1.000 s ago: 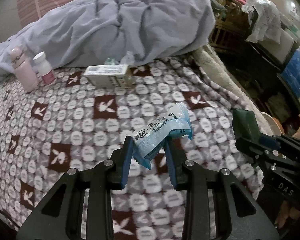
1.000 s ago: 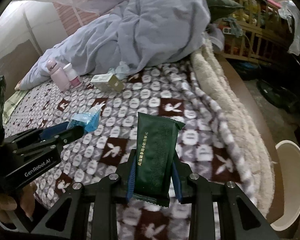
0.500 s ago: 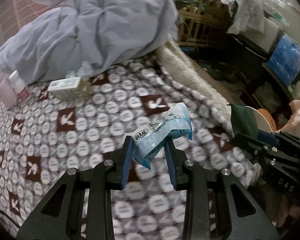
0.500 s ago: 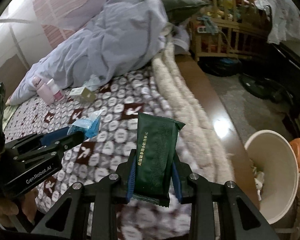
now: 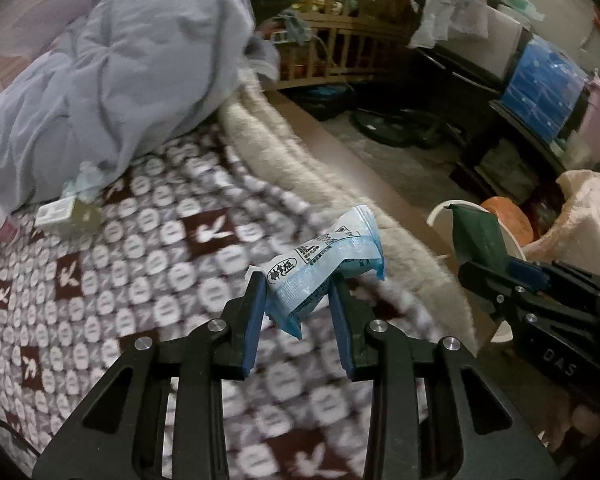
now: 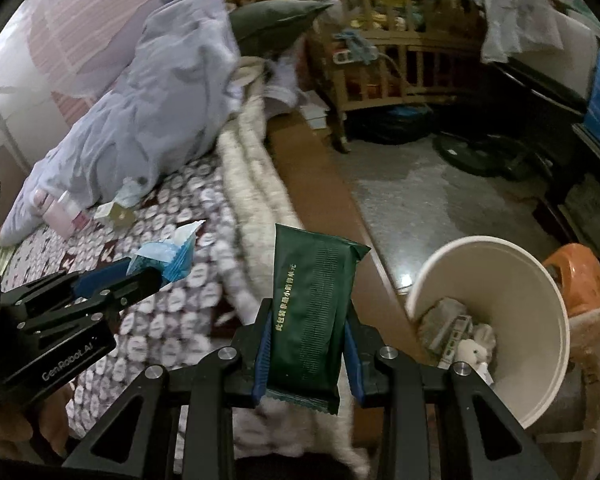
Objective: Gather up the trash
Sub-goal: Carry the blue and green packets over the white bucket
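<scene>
My left gripper (image 5: 298, 294) is shut on a crumpled blue and white snack wrapper (image 5: 324, 256), held above the patterned bedspread (image 5: 120, 264) near the bed's edge. The same wrapper (image 6: 168, 252) and left gripper (image 6: 148, 274) show at the left of the right wrist view. My right gripper (image 6: 306, 312) is shut on a dark green packet (image 6: 310, 308), upright between the blue pads (image 6: 264, 344). That packet (image 5: 476, 236) also shows at the right in the left wrist view. A white trash bin (image 6: 540, 304) with trash inside stands on the floor, right of the green packet.
A grey duvet (image 6: 152, 108) is heaped on the bed, with pink bottles (image 6: 60, 212) and a small box (image 6: 114, 212) beside it. A fluffy cream blanket (image 6: 252, 200) lines the bed edge. A wooden crib (image 6: 384, 60), an orange stool (image 6: 580, 272) and dark furniture surround the grey floor (image 6: 440, 200).
Both grippers have swung right, from over the bedspread toward the bed's edge. The white bin has come far into the right wrist view. Both wrappers stay gripped.
</scene>
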Motion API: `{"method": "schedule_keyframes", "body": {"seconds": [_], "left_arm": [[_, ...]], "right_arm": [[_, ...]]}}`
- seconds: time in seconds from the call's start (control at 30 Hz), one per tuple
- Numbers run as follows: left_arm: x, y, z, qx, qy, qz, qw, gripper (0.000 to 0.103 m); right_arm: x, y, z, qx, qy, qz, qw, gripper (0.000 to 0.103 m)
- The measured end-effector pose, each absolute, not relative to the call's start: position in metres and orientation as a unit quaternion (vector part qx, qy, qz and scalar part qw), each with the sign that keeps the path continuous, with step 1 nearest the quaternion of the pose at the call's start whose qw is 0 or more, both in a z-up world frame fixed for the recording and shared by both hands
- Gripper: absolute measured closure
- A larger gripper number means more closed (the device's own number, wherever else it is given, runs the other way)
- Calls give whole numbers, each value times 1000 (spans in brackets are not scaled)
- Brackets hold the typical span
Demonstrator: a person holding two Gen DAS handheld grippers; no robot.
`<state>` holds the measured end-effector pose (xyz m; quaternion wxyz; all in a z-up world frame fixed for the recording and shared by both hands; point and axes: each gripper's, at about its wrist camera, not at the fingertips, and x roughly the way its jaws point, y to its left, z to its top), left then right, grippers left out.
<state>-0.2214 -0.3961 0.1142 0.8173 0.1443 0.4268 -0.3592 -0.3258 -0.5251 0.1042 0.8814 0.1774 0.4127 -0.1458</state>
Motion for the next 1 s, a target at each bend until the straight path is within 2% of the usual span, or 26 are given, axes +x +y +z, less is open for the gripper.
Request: {"method": "schedule_keyframes", "body": {"seconds": [1.0], "left_arm": [[-286, -556, 99, 166, 455, -488, 726, 73]], "right_arm": [[-420, -662, 65, 270, 406, -277, 828, 73]]}}
